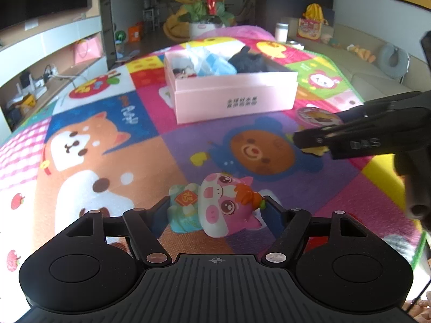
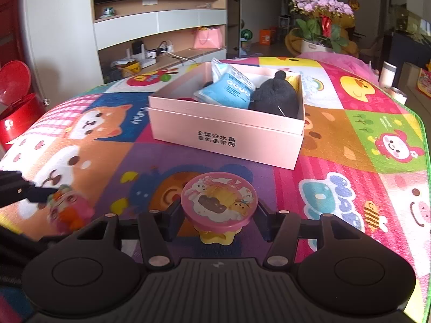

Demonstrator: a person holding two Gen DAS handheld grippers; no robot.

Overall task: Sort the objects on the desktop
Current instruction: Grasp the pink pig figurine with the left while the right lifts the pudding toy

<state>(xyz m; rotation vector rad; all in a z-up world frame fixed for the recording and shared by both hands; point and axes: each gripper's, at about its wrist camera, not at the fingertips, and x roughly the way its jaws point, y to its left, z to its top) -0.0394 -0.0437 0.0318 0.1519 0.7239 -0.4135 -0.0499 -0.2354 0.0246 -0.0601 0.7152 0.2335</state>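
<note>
My left gripper is shut on a pink pig figurine with a teal body, held just above the cartoon play mat. My right gripper is shut on a small round cup with a pink cartoon lid and a yellow base. In the left wrist view the right gripper comes in from the right with the cup's lid behind it. In the right wrist view the figurine shows blurred at the left. A pink open box sits ahead of both grippers.
The box holds a blue packet, a black plush and other small items. A flower pot stands beyond the mat. A white cup stands at the far right. A red bin stands at the left.
</note>
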